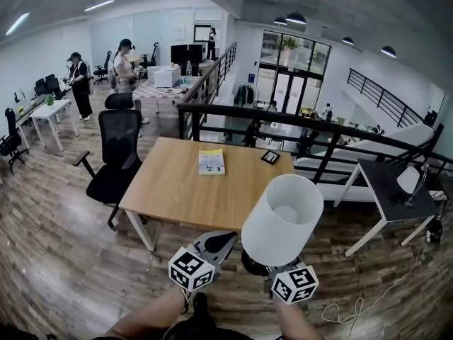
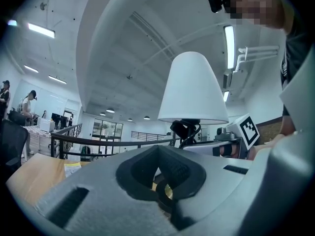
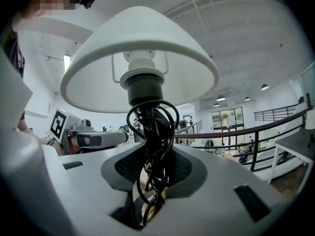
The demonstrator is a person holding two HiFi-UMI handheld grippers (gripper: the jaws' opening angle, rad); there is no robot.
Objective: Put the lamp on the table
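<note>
Closest to the person, short of the table's near edge, the right gripper [image 3: 150, 168] pinches the black stem of a white table lamp [image 1: 282, 218] with a cone-shaped shade. Its pads are closed on the stem and on the loops of black cable [image 3: 152, 127] wound round it. The lamp is held upright in the air over the wood-plank floor [image 1: 71, 261], with its dark round base [image 1: 253, 264] showing below the shade in the head view. Just beside it, the left gripper [image 1: 228, 238] is empty, its jaws drawn together or nearly so.

The lamp looks light but top-heavy, since the wide shade sits well above the grip. The shade seems thin and easily dented, so the stiff stem is the sound place to hold. The cable coils under the pads probably make a springy, slippery seat, and the lamp could twist there. If steadying is needed, the left gripper would do better on the base than on the shade.

Beyond stands the rectangular light-wood table [image 1: 177, 190] with white legs. A yellow-green booklet [image 1: 211, 161] and a small flat black object [image 1: 270, 157] lie toward its far side. A black office chair [image 1: 117, 154] stands at the table's left end. A dark grey side table [image 1: 389, 186] stands well apart to the right, and a black railing [image 1: 283, 115] runs behind.
</note>
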